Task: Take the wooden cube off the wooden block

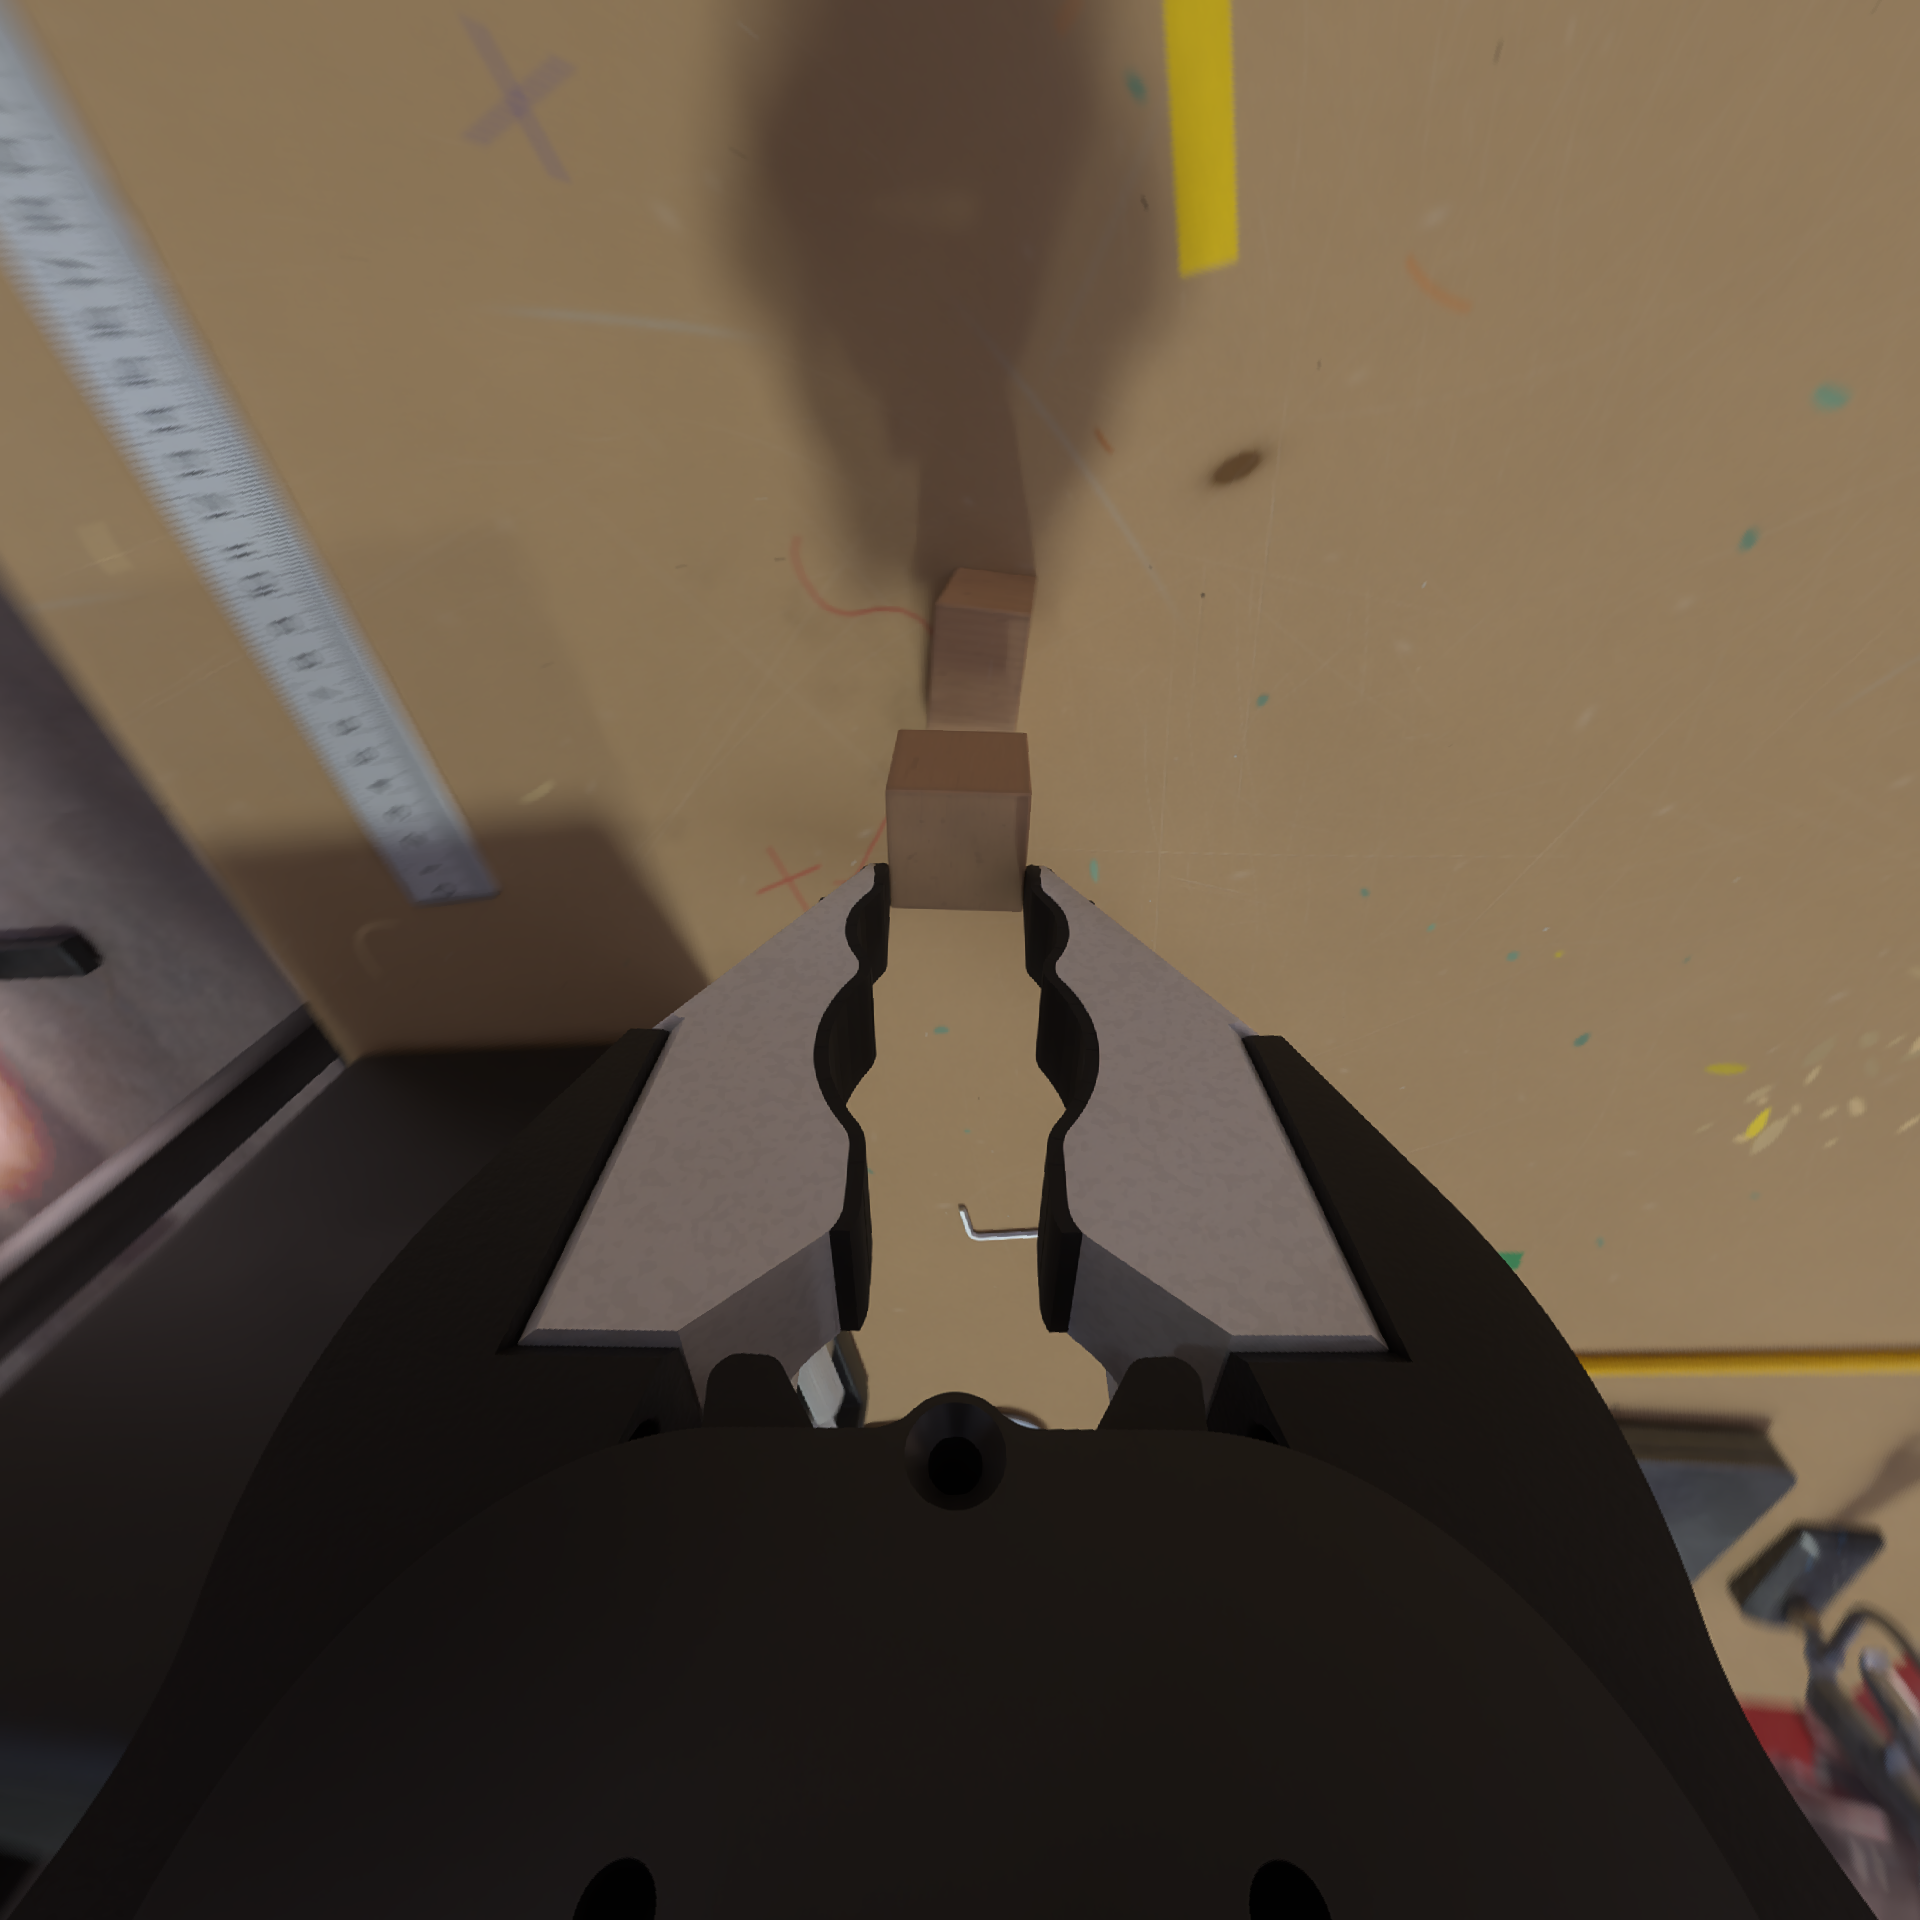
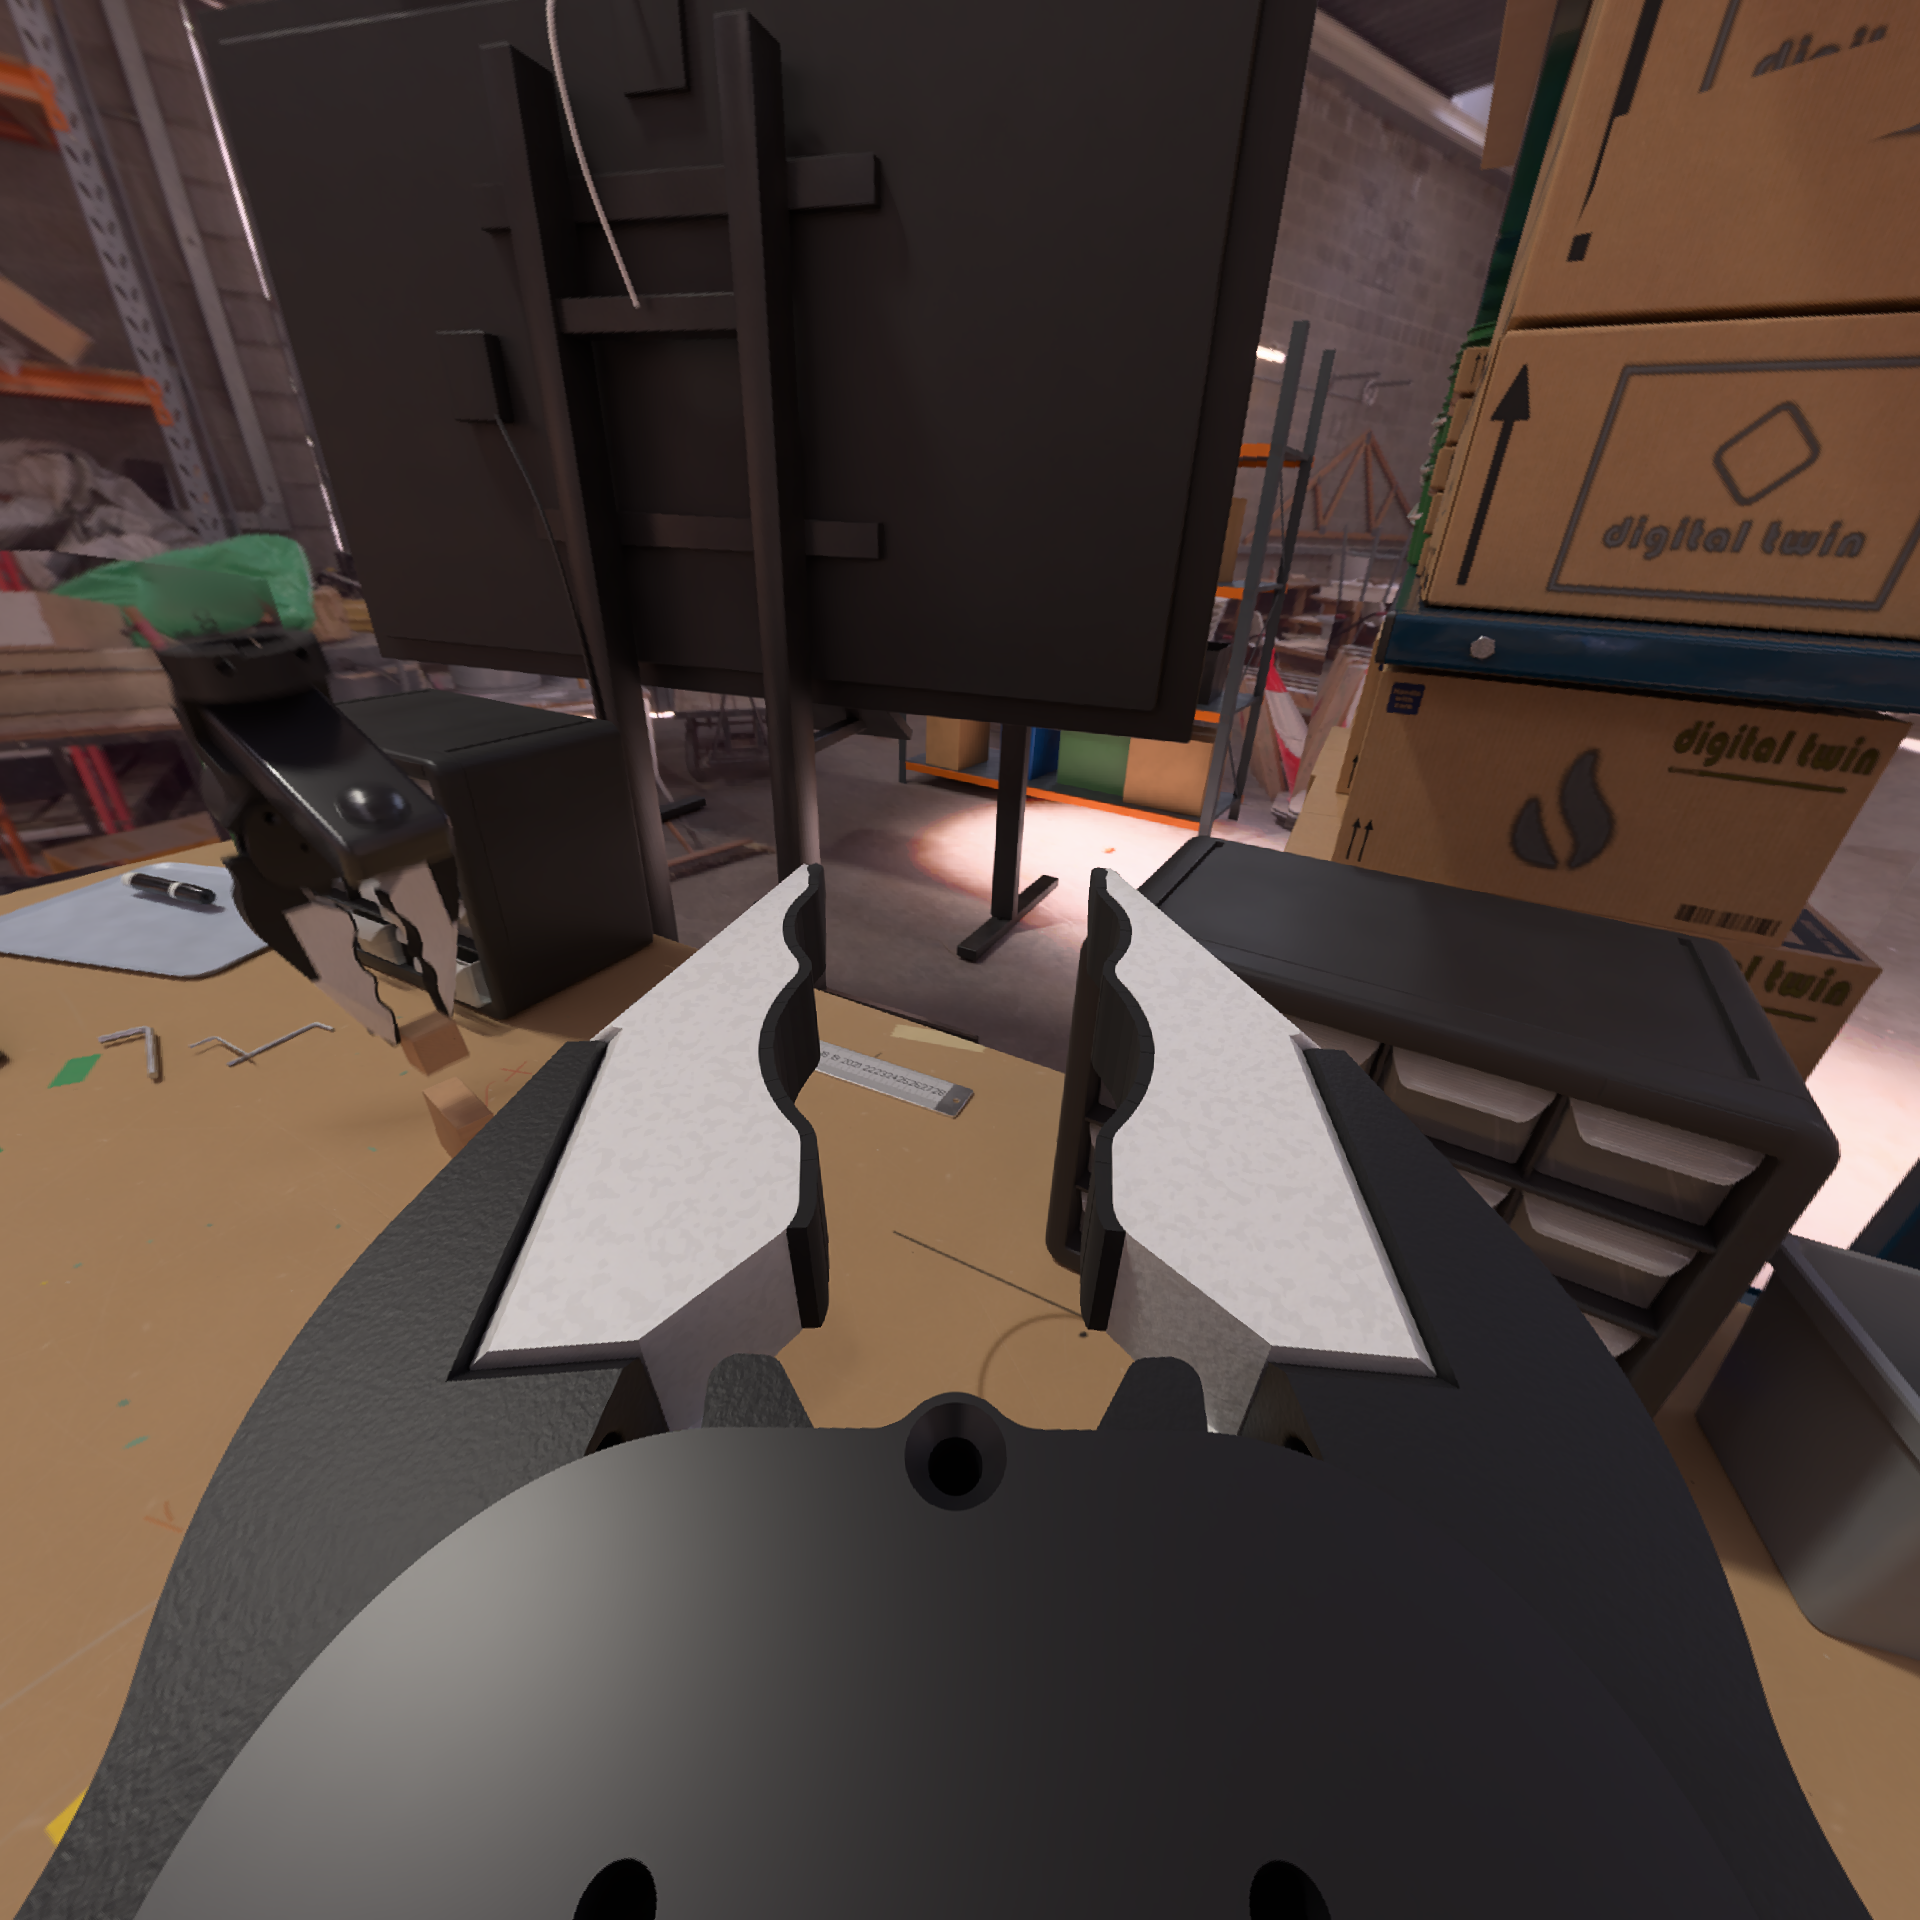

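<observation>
wooden cube sits pinched at the very tips of the left gripper, held up clear of the desk, with the wooden block just beyond it and apart, a strip of desk showing between them; in the right wrist view the same cube hangs at the far left gripper tips above the block, not touching it, so the lift-off looks mostly done. left gripper is clenched on the cube, jaws pressing two opposite side faces, only the last bit of the pads on it, so the hold looks shallow. right gripper is spread wide with nothing in it, off to the side over the desk, pointing toward a black drawer cabinet. handling guess: small solid wood, stiff, light, flat smooth faces, not fragile, likely a bit slippery on a tip pinch and could twist or slide out if swung fast. best hold would be on the flat parallel sides around mid height, deeper in the pads. block looks similar wood, light too, easy to knock over if bumped. also on the desk: a steel ruler, a yellow strip, a small hex key
</observation>
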### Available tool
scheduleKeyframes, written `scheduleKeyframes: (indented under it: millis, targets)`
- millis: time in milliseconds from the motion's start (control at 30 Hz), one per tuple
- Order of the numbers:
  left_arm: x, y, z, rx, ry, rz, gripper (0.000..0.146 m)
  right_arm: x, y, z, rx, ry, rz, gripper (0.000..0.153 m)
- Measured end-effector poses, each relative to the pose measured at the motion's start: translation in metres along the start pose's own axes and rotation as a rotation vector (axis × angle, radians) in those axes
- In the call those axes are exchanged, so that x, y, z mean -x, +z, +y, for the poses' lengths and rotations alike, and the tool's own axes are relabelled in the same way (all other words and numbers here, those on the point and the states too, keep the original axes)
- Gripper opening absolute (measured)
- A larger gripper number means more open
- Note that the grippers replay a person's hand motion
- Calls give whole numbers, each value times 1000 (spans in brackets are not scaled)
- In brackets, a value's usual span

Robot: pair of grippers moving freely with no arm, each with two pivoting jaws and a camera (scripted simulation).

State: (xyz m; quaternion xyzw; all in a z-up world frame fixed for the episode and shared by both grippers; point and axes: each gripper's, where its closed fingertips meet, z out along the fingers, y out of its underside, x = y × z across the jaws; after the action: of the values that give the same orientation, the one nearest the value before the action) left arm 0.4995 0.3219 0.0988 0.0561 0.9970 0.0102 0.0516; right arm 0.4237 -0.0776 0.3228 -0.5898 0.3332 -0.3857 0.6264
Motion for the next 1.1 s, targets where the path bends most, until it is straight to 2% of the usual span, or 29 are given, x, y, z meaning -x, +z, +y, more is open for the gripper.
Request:
scheduleKeyframes:
  millis: [200, 333, 400, 500, 567, 633, 733, 833, 933, 1100]
  targets:
    - [11, -103, 3, -214, -137, -261, 25, 0, -6, -5, -36, 27, -29, 51]
    - [16, -177, -16, -375, -196, -438, 25, -2, -16, -13, -80, 46, -35, 51]
    - [14, -203, -39, -501, -235, -455, 25, -3, -22, -18, -110, 61, -40, 51]
    - [7, -215, -84, -667, -300, -358, 25, -4, -31, -25, -153, 91, -48, 51]
    - [3, -203, -116, -743, -345, -238, 25, -6, -37, -28, -174, 106, -52, 51]
    - [-4, -182, -150, -800, -375, -61, 25, -8, -41, -29, -184, 110, -53, 51]
    - [-21, -146, -200, -897, -377, 304, 25, -11, -46, -28, -179, 97, -45, 51]
    - [-24, -102, -237, -883, -506, 617, 25, -13, -48, -28, -175, 93, -35, 51]
    - [-22, -54, -263, -793, -611, 784, 25, -12, -49, -29, -187, 104, -54, 51]
    - [-17, 8, -294, -657, -583, 849, 25, -13, -47, -29, -200, 111, -69, 51]
